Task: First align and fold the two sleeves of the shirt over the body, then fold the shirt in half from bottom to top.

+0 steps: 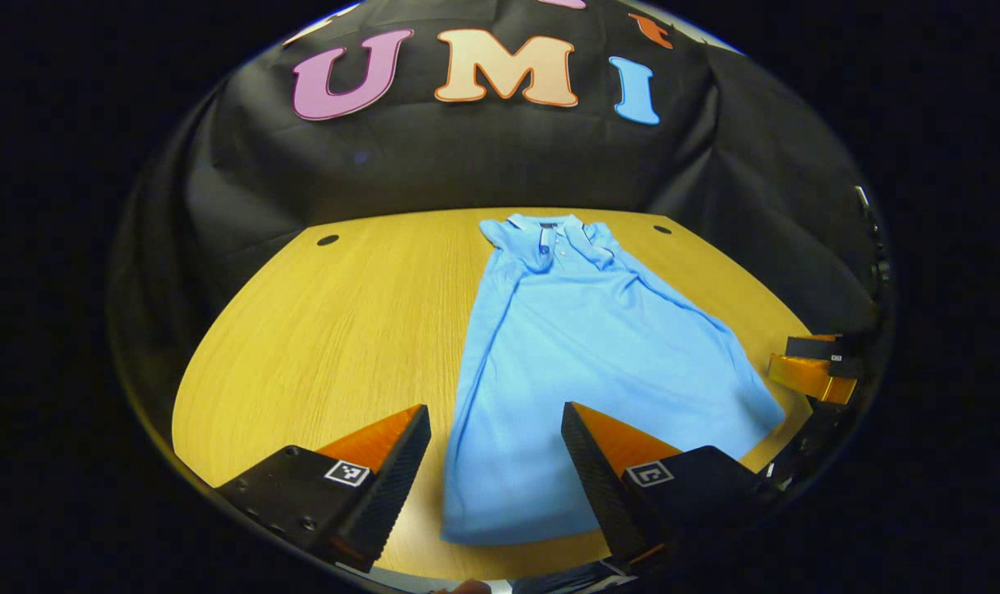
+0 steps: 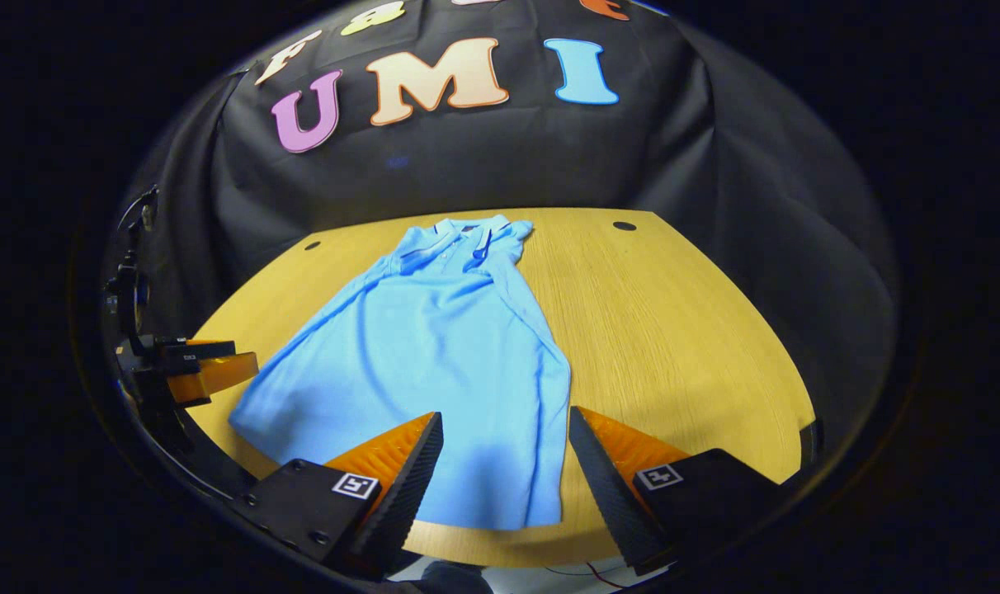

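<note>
My left tool (image 1: 496,450) hangs with its jaws wide apart and nothing between them, poised above the near left corner of the shirt's hem. My right tool (image 2: 506,454) is the same: jaws spread, empty, above the near right corner. In each view the other tool sits low at the far edge of the counter, just beside the hem.

The blue polo shirt (image 1: 582,355) lies flat on the wooden counter (image 1: 343,330), collar (image 1: 549,235) away from me against the booth wall, hem toward me at the counter's near edge. The sleeves look already laid in over the body, so the outline narrows toward the collar; I judge the bottom-to-top fold is what remains.

The knit is soft, light and limp. It will sag between the two holds and may drag on the wood. I would pinch each hem corner through both layers, lift evenly and carry them up to the shoulders.
</note>
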The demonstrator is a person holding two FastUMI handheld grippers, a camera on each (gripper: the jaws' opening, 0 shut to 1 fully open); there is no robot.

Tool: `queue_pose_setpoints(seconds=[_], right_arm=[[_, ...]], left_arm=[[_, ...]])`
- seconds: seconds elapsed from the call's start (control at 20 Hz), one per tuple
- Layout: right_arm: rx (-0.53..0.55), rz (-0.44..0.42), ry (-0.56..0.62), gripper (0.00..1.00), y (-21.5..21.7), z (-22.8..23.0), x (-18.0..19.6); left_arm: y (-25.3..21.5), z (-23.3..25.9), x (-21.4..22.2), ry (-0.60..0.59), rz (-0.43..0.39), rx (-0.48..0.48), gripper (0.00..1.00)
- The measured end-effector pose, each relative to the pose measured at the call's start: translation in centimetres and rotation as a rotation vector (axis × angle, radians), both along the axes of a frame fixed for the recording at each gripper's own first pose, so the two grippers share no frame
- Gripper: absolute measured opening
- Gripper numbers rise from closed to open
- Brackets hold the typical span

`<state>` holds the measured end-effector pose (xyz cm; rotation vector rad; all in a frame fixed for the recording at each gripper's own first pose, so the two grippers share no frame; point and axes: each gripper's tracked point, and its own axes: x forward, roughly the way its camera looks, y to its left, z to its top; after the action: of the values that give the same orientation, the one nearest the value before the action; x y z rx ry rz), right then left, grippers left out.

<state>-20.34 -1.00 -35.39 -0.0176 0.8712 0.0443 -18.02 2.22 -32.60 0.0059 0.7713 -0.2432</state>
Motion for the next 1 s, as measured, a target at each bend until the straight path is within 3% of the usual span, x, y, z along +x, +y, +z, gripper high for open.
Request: queue_pose_setpoints(seconds=[0.45, 0.5, 0.55, 0.6, 0.65, 0.75, 0.8, 0.85, 0.9, 0.95, 1.0], right_arm=[[-0.088, 0.043, 0.127, 0.98, -0.6, -4.1, -4.6], [-0.078, 0.029, 0.107, 0.98, -0.6, -3.9, -4.4], [-0.073, 0.022, 0.119, 0.94, -0.5, -4.2, -4.6], [-0.062, 0.011, 0.127, 0.98, -0.5, -4.1, -5.0], [-0.048, -0.008, 0.127, 0.93, -0.5, -4.1, -4.8], [-0.049, -0.005, 0.133, 0.98, -0.3, -4.4, -5.0], [-0.045, 0.003, 0.139, 0.92, 0.0, -4.3, -5.1], [-0.035, 0.013, 0.146, 0.97, 0.4, -4.4, -5.0], [-0.028, 0.029, 0.151, 0.84, 0.9, -4.4, -5.1], [-0.026, 0.046, 0.152, 0.77, 1.3, -4.3, -5.2], [-0.014, 0.065, 0.153, 0.67, 2.0, -4.4, -5.2]], left_arm=[[0.2, -4.4, -5.0, 0.088, 0.007, 0.054, 0.96], [0.0, -3.7, -4.3, 0.038, 0.015, 0.043, 0.96], [-0.1, -4.2, -4.6, 0.062, 0.013, 0.053, 0.97], [0.0, -4.2, -4.7, 0.053, 0.016, 0.053, 0.96], [-0.2, -4.1, -4.4, 0.045, 0.015, 0.05, 0.98], [-0.3, -4.1, -4.4, 0.035, 0.006, 0.045, 1.0], [-0.7, -4.2, -4.7, 0.044, -0.009, 0.039, 0.98], [-1.2, -4.0, -4.6, 0.028, -0.03, 0.031, 0.91], [-2.1, -4.3, -4.7, 0.033, -0.051, 0.025, 0.84], [-2.7, -4.3, -4.6, 0.02, -0.056, 0.017, 0.63], [-3.1, -4.4, -4.5, 0.018, -0.047, 0.007, 0.48]])
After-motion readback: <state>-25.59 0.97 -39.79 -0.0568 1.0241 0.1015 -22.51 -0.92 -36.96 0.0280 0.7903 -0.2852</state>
